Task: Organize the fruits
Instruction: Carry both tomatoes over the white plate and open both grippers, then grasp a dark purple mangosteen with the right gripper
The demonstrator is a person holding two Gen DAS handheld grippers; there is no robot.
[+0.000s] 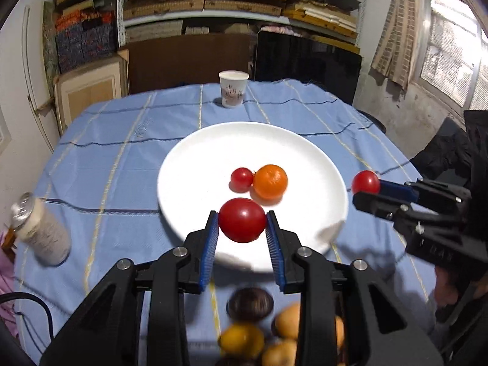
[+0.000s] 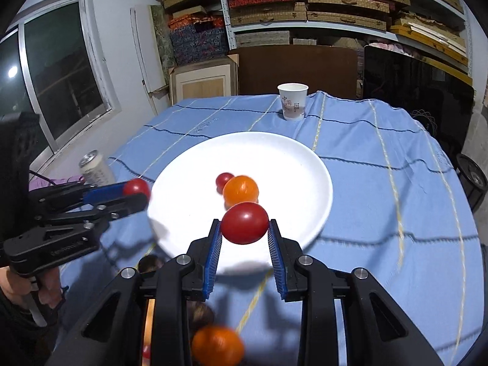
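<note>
White plate (image 1: pixel 189 164) w/ orange (image 1: pixel 270 181); both grippers (image 1: pixel 242 222) (image 2: pixel 244 224) clenched on tomatoes (image 1: pixel 242 220) (image 2: pixel 244 223); cup (image 1: pixel 233 89) behind.

Left wrist view looking forward and down along its fingers (image 1: pixel 213 231), close over the counter (image 1: pixel 122 152), right wrist view likewise, both sharing the white plate (image 1: pixel 189 164), paper cup (image 1: pixel 233 90), shelves (image 1: pixel 244 21)

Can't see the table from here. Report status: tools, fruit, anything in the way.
Left tool shut on a red tomato; right tool shut on another tomato. White plate holds a small tomato and an orange. Path clear.
</note>
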